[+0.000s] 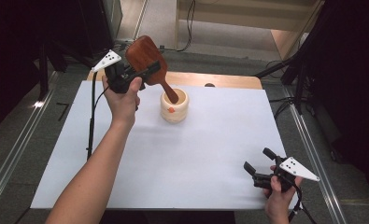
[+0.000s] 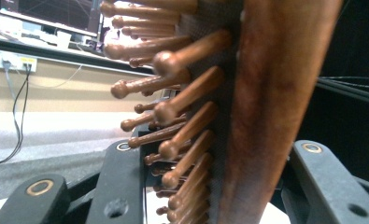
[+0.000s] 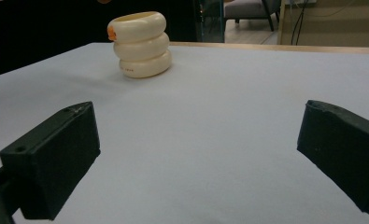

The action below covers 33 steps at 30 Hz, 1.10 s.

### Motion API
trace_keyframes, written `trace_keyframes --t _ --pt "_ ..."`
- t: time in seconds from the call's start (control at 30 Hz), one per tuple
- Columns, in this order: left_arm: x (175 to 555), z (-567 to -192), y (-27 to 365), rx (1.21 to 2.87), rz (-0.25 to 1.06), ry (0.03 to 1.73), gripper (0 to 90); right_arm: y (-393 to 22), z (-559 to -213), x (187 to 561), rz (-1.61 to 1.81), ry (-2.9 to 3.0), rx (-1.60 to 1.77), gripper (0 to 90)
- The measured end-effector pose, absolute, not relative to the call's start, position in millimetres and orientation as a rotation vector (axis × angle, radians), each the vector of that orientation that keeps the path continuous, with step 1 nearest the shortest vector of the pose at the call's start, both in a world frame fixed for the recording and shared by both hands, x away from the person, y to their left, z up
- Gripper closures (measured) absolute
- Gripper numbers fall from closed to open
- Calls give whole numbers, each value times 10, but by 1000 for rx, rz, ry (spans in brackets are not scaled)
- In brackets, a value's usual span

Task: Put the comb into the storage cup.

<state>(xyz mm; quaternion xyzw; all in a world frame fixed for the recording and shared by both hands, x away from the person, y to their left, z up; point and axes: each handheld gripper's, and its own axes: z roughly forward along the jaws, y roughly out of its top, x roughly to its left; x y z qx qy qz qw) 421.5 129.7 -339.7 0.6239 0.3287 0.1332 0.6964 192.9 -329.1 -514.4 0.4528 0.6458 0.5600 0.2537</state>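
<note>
The right claw [image 1: 258, 169] is resting released at five o'clock on the desk [image 1: 196, 158], gripping nothing. Farther off, near twelve o'clock, the left claw [image 1: 142, 74] is clenching the wooden hairbrush [image 1: 145, 58], its handle tip sitting inside the cream cup [image 1: 174, 108].

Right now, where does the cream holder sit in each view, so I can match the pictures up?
High view: cream holder stands at upper centre of the white table cover, the wooden hairbrush handle dipping into its mouth.
Left gripper view: the holder is not in it; close-up brush bristles.
Right gripper view: holder at upper left, beyond the open jaws.
Shared landmark: the holder's orange mark.
</note>
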Motion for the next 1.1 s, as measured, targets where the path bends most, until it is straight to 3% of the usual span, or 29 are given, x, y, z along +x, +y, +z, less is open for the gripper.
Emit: trace_keyframes --t 1.1 --pt "4509 -3667 1189 1429 333 805 556 -3296 -5131 1916 1533 1743 1208 0"
